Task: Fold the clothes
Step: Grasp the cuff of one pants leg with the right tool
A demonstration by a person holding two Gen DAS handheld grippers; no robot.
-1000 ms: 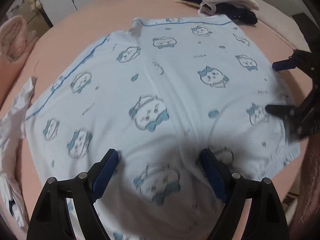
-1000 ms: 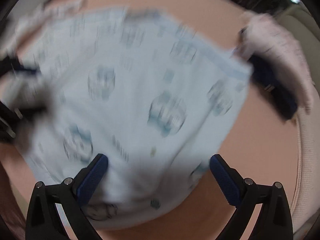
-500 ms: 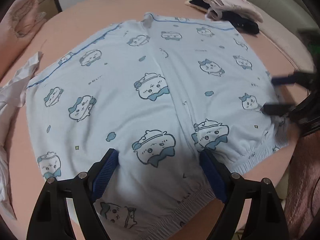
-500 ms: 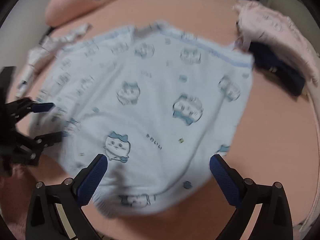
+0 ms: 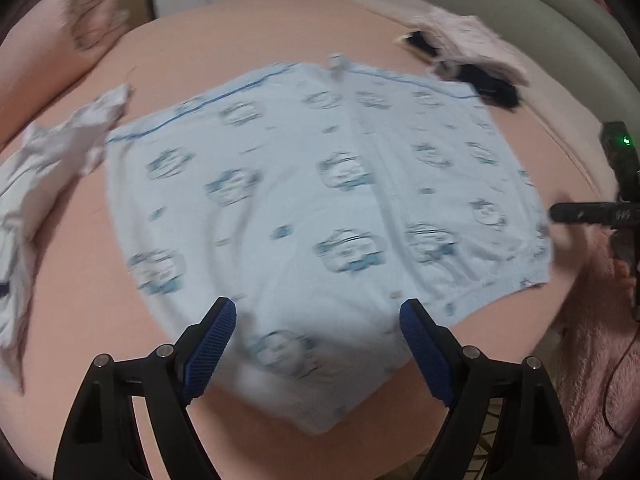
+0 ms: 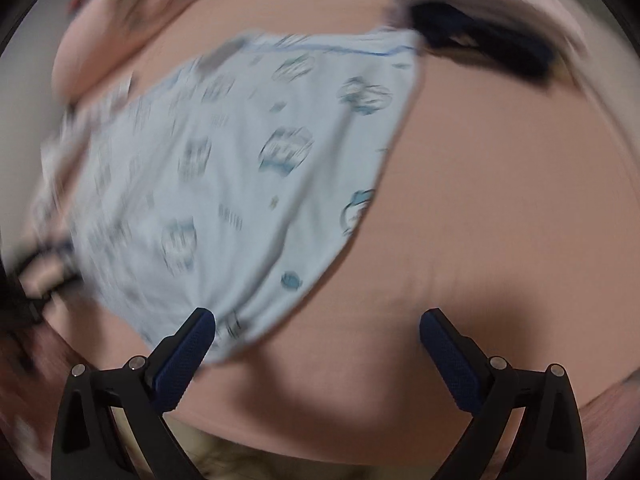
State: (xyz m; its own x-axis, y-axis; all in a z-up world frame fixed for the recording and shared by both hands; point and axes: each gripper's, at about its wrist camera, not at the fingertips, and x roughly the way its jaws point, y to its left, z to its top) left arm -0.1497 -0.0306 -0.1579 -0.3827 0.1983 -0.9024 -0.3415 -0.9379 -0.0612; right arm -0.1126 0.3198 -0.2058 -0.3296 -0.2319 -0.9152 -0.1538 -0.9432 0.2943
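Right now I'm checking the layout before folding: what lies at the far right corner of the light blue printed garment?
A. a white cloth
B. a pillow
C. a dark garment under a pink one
C: a dark garment under a pink garment sits by the light blue printed garment's far right corner.

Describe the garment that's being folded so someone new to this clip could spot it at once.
On the pink bed sheet, it is the big flat piece spread in the middle: the light blue shorts, between a crumpled white garment and a pink-and-dark clothes pile. Only it has a blue cartoon print and a blue piping line along its far edge.
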